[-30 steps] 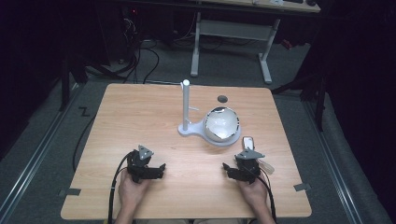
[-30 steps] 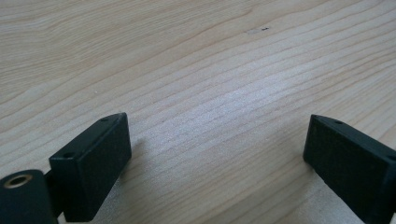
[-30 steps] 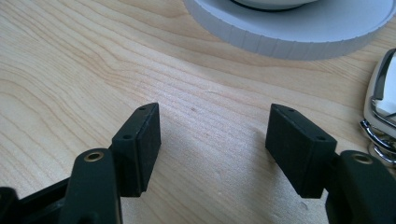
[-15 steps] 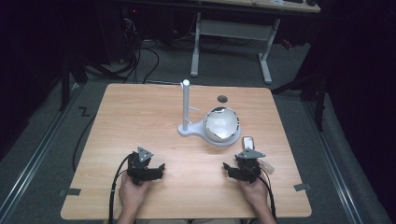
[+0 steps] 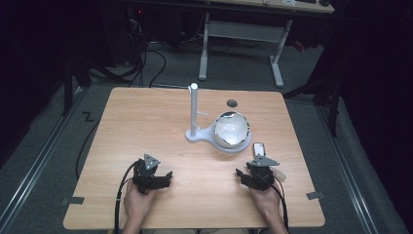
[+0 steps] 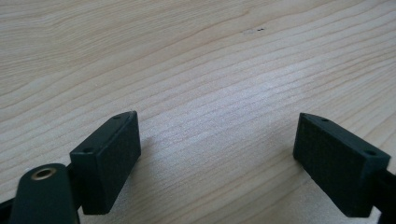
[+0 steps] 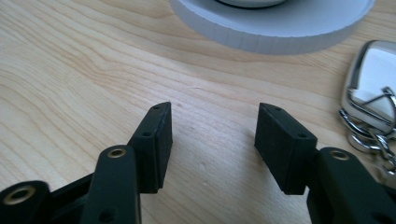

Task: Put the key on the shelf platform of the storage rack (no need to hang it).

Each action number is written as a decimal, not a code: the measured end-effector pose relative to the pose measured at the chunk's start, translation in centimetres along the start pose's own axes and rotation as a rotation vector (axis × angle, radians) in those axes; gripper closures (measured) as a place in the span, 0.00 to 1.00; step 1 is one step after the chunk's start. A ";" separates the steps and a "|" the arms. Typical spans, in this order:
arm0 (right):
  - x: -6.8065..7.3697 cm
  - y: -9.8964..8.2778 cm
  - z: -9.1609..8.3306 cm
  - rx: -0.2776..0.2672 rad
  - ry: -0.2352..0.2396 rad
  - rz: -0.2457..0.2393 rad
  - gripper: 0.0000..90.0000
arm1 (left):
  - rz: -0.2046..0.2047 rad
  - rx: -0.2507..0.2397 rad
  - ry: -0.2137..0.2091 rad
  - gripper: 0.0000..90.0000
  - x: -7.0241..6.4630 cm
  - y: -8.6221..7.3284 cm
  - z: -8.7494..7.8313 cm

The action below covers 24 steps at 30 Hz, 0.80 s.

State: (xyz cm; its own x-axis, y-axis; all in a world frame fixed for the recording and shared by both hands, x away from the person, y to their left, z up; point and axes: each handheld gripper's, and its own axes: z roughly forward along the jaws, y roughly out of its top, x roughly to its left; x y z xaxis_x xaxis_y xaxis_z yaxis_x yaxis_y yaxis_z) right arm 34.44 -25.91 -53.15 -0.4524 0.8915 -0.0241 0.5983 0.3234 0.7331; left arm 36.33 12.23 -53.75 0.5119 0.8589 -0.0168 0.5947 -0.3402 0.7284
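lying just right of the right gripper (image 7: 212, 149), the key fob (image 7: 371, 84) looks small, hard, slick (chain dangling); its jaws, empty, have just been closing; grasp the fob's long edges.

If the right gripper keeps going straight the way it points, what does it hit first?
Probably the white round base of the stand, straight beyond the right gripper. Its jaws, just closing, hold nothing; bare table lies between. The key fob sits off to the side, likely missed.
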 end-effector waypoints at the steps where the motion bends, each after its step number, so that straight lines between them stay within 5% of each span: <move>1: 0.0 -0.2 -0.2 -0.001 -0.007 -0.002 0.55 | 0.000 -0.001 0.001 0.17 0.0 0.0 0.0; 12: -1.2 -1.3 -2.5 -0.051 -0.001 0.083 0.59 | 0.000 -0.001 0.001 0.17 0.0 0.0 0.0; 24: -2.6 -2.3 -4.8 -0.091 -0.019 0.123 0.60 | 0.000 -0.001 0.001 0.17 0.0 0.0 0.0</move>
State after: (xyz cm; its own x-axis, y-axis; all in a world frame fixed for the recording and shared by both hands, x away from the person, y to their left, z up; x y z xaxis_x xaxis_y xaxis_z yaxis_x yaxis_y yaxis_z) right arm 31.09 -30.46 -51.49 -0.3661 0.9288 0.0578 0.5854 0.1816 0.7901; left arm 36.34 12.24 -53.75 0.5107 0.8596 -0.0162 0.5942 -0.3393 0.7292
